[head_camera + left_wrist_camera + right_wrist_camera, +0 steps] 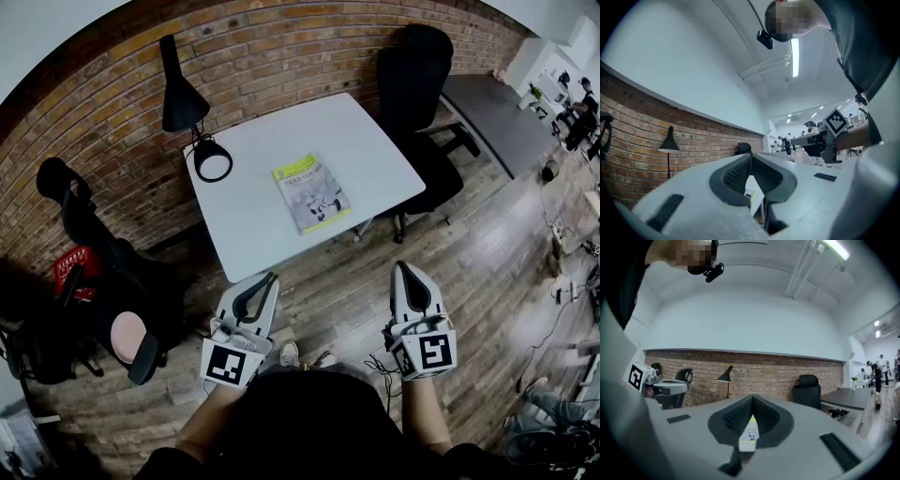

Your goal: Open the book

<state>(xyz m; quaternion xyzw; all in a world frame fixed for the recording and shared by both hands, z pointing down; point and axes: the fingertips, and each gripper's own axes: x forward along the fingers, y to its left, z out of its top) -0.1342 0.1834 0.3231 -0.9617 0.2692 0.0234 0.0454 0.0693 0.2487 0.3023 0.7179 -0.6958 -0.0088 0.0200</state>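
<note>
The book [311,192] lies closed on the white table [253,234], a grey cover with yellow-green bands at both ends. Both grippers hang level in front of me, short of the table's near edge and well apart from the book. My left gripper [272,277] has its jaws together with nothing between them. My right gripper [401,266] is likewise shut and empty. In the right gripper view the book [751,433] shows through the hollow below the closed tips of the right gripper [752,399]. In the left gripper view the left gripper [750,155] is closed too.
A black desk lamp [213,159] stands on the table's left corner by the brick wall. A black office chair [417,84] sits at the table's right side. Another chair [94,253] and a red crate [73,267] are at the left. Cables [562,281] lie on the wooden floor at right.
</note>
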